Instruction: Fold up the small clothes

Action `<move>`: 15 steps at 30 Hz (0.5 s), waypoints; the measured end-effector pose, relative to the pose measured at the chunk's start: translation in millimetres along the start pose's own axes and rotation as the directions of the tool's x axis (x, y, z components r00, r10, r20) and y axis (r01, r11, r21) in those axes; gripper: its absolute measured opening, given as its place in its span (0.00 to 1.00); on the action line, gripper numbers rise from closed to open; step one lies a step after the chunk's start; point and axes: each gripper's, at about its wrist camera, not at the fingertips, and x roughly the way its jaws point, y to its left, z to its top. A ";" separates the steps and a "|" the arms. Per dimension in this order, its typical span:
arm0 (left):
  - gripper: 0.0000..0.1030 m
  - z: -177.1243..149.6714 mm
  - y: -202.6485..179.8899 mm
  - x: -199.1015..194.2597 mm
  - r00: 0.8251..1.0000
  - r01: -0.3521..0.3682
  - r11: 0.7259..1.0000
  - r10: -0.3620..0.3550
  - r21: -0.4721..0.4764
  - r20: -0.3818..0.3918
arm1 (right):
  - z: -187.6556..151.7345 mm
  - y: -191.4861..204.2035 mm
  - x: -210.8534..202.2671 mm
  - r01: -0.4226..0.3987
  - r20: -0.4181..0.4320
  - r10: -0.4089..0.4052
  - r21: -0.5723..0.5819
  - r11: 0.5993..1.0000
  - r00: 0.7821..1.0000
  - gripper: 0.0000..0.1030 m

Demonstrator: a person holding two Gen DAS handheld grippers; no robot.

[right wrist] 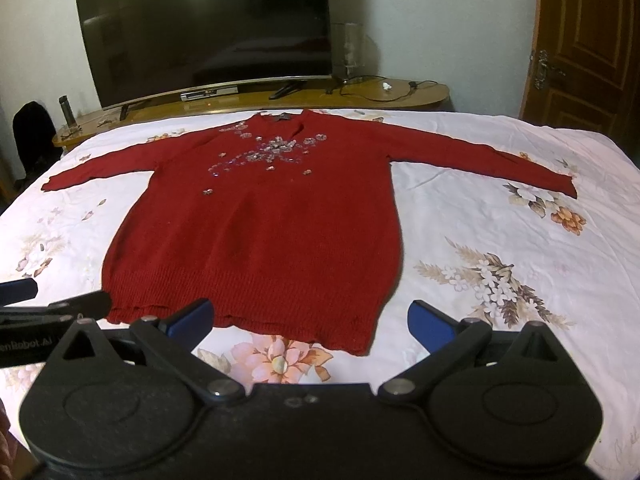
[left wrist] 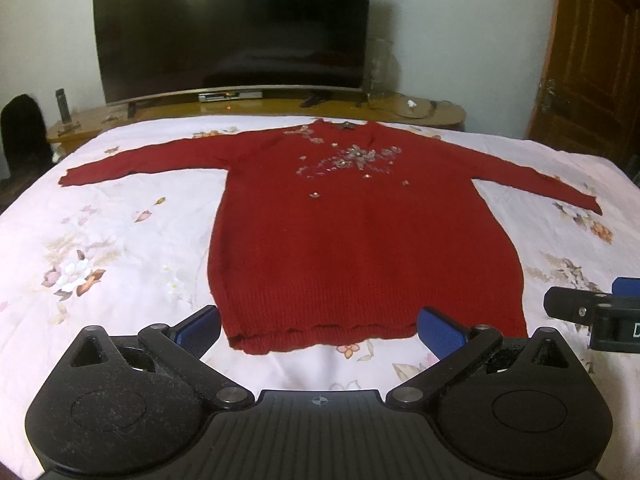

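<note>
A red knit sweater (left wrist: 360,248) with sequin flowers on the chest lies flat, face up, on the bed, both sleeves spread out sideways and the hem nearest me. It also shows in the right wrist view (right wrist: 260,240). My left gripper (left wrist: 320,330) is open and empty, hovering just before the hem's middle. My right gripper (right wrist: 310,322) is open and empty near the hem's right corner. The right gripper's tip shows at the right edge of the left wrist view (left wrist: 592,306); the left gripper shows at the left edge of the right wrist view (right wrist: 48,306).
The bed has a white floral sheet (left wrist: 100,248). Beyond its far edge stands a wooden console (left wrist: 280,106) with a large dark TV (left wrist: 232,28), a bottle (left wrist: 62,106) and cables. A wooden door (right wrist: 588,40) is at the right.
</note>
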 end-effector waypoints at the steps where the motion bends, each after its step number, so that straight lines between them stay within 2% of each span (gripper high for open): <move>1: 1.00 1.1 2.5 0.3 1.000 0.013 1.000 -0.013 -0.006 0.016 | -0.3 -1.4 0.6 0.001 0.002 -0.001 0.003 1.000 1.000 1.00; 4: 1.00 7.8 8.3 5.0 0.998 0.004 1.000 -0.003 -0.014 0.062 | 1.9 -10.3 2.5 0.003 0.026 -0.003 0.024 1.000 1.000 1.00; 8: 1.00 21.5 12.5 30.0 0.994 -0.001 1.000 -0.001 0.016 0.108 | 10.1 -31.9 10.3 0.034 0.107 -0.042 0.069 0.997 0.993 1.00; 10: 1.00 29.8 16.6 49.0 0.995 0.004 1.000 -0.004 0.001 0.102 | 16.3 -46.4 20.6 0.041 0.121 -0.053 0.099 0.994 0.991 1.00; 14: 1.00 49.0 28.1 96.5 0.997 -0.015 0.999 0.019 -0.048 0.079 | 29.8 -90.6 52.6 0.092 0.152 -0.126 0.210 0.973 0.980 0.99; 15: 1.00 53.7 28.8 108.3 0.997 -0.016 0.999 0.020 -0.050 0.076 | 34.9 -105.3 62.2 0.107 0.166 -0.150 0.244 0.964 0.975 0.94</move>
